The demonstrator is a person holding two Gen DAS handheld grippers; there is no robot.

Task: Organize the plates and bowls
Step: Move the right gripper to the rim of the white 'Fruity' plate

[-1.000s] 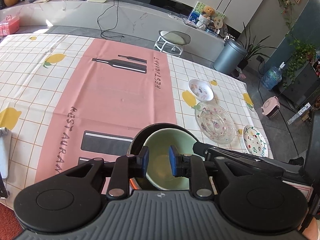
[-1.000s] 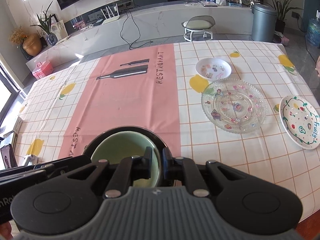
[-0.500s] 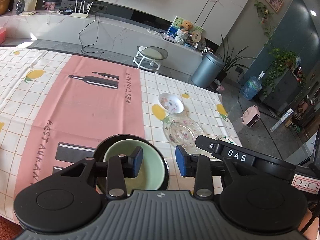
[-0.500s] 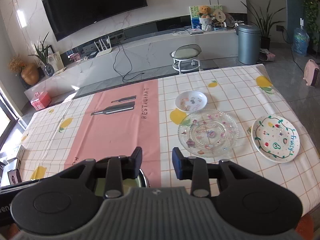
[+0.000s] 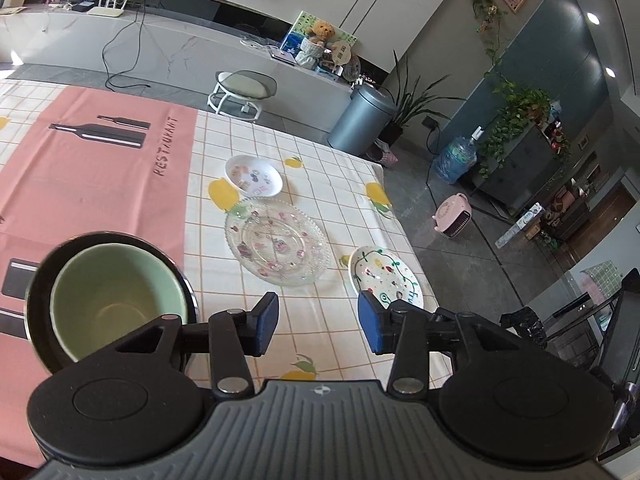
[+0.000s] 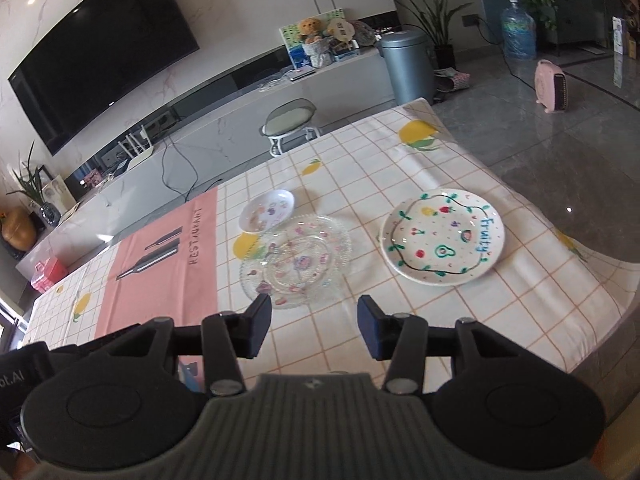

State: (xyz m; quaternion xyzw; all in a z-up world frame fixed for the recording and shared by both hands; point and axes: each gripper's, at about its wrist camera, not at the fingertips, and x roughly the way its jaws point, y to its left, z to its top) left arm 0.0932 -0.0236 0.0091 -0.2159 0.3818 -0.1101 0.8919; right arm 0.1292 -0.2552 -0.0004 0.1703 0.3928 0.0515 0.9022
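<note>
Blue pads of the left gripper [image 5: 318, 322] and right gripper [image 6: 314, 326] are spreading, nothing between them. Left of the left fingers sits the green bowl [image 5: 116, 300] nested in a black bowl [image 5: 40, 280]; ahead lie the glass plate [image 6: 296, 260], small white bowl [image 6: 267, 210] and painted plate [image 6: 442, 236].

Left wrist view: the near wall of the green bowl [image 5: 116, 300] and of the black bowl [image 5: 38, 300] that holds it is hidden behind the left gripper [image 5: 318, 324] body. The near edge of the white fruit plate [image 5: 384, 274] is covered by one finger of that gripper. The surface [image 5: 248, 148] left of the green bowl is cut off by the frame edge.

Right wrist view: the green bowl cannot be seen; the right gripper [image 6: 314, 326] body covers that area. The stickers inside the small white bowl [image 6: 267, 211] are too small to identify. The glass plate [image 6: 296, 260] pattern is blurred.
</note>
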